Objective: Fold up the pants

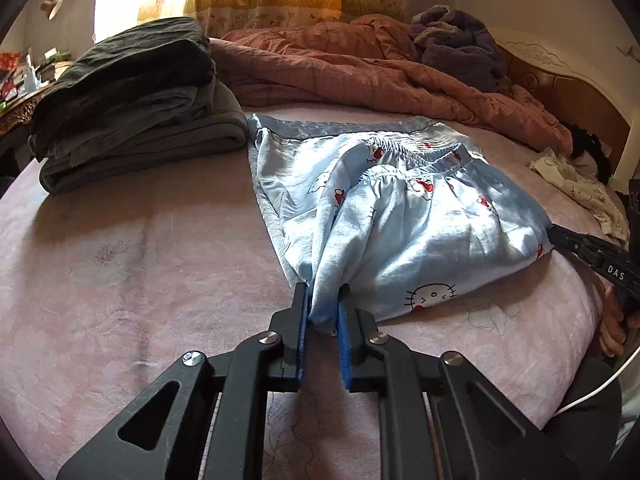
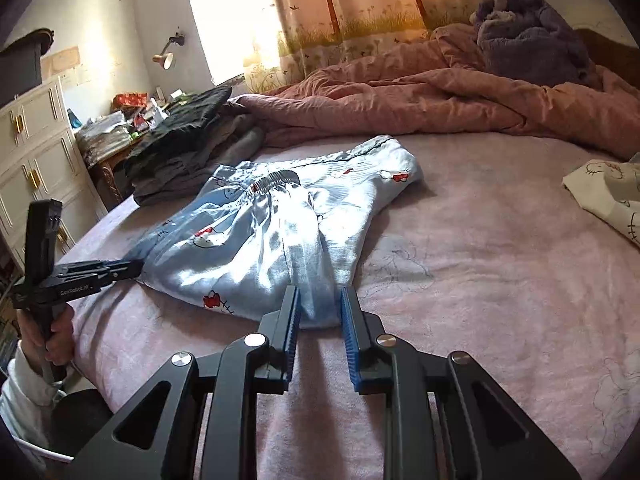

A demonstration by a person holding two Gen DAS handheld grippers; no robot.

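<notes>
Item inspected: pants (image 1: 420,220), light blue with a cartoon print, lying on the bed (image 1: 140,260) just beside the stack of dark folded clothes (image 1: 132,112), on the side away from the cabinet. They are already doubled into a loose bundle. It is not touching the stack, so far as can be seen.

Grip state: the left gripper (image 1: 324,312) is closed narrow on a bunched ridge of cloth at the bundle's near edge, at the end nearer the stack. The right gripper (image 2: 320,312) is pinched on the near corner at the end farther from the stack; the side view confirms its tip at that corner.

Orientation: the bundle's long axis is judged to run across the bed, from the stack's side out toward the right gripper. The gathered waistband (image 1: 420,152) runs roughly along that axis, on top and facing the quilt (image 1: 360,64). A grey-blue hem band (image 1: 340,126) marks the far edge.

Step in hand, as judged: carrying the near edge over for a further fold. Recommendations:
- Raise both corners evenly, keeping the edge between them taut, so the slack middle does not sag.
- Carry the edge toward the hem band, parallel to the stack's near face.
- The left grip holds a thick bunch, which may leave a crease.
- Lay the edge flat before letting go.
</notes>
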